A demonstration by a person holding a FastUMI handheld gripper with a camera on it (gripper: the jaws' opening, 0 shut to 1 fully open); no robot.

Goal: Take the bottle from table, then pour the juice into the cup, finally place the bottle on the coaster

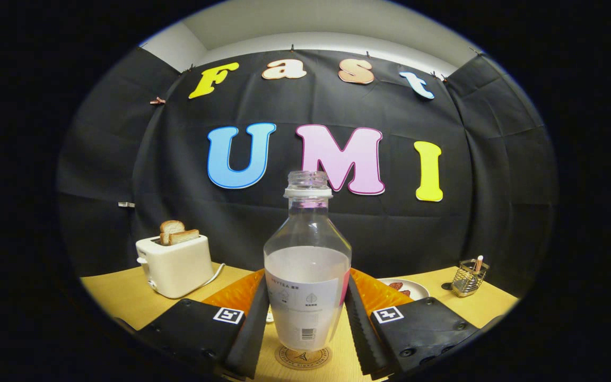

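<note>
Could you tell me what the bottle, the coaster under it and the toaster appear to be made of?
The bottle, between the gripper fingers, looks like clear plastic: see-through, threaded neck. The coaster seems cork or wood: matte tan, printed ring. The toaster looks like glossy cream plastic or enamelled metal.

Uncapped clear bottle, half full of cloudy juice, upright on round coaster.
</note>
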